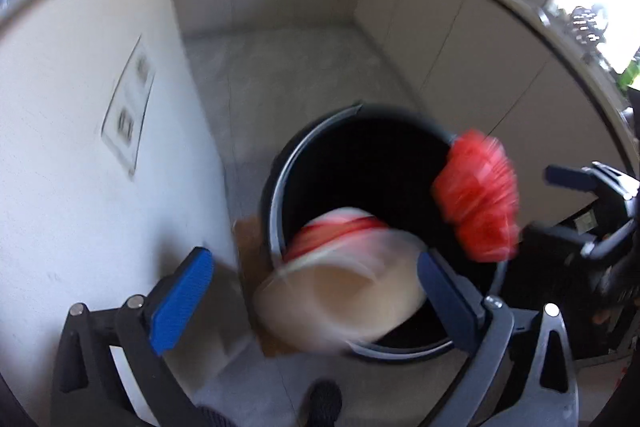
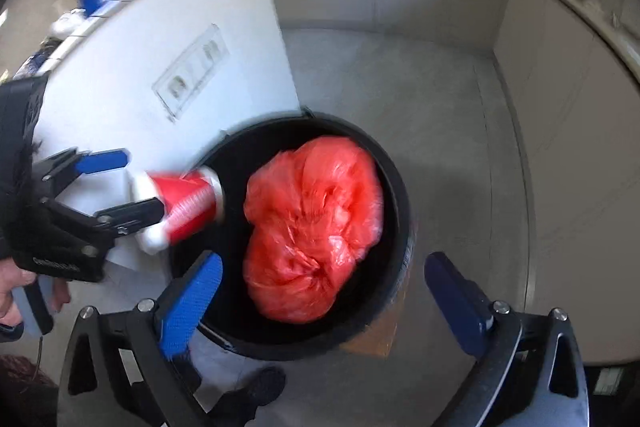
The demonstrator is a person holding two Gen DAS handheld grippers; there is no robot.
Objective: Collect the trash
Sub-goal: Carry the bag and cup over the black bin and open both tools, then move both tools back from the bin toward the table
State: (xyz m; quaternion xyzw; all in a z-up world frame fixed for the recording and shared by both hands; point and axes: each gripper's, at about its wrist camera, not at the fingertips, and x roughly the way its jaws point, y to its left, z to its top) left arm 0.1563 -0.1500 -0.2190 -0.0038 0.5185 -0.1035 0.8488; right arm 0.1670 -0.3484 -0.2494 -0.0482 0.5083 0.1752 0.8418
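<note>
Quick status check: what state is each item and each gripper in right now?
Black round trash bin: upright, no lid on it.
Crumpled red plastic bag: over the bin mouth, free of both grippers.
Red-and-white paper cup: tilted at the bin rim, motion-blurred, looks released.
Left gripper: fingers open.
Right gripper: fingers open, holding nothing.

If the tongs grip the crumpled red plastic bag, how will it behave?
The crumpled red plastic bag probably is floppy and light: thin, wrinkled film. It likely squashes rather than rolls, and its glossy surface may slip. It is over the round black bin.
</note>
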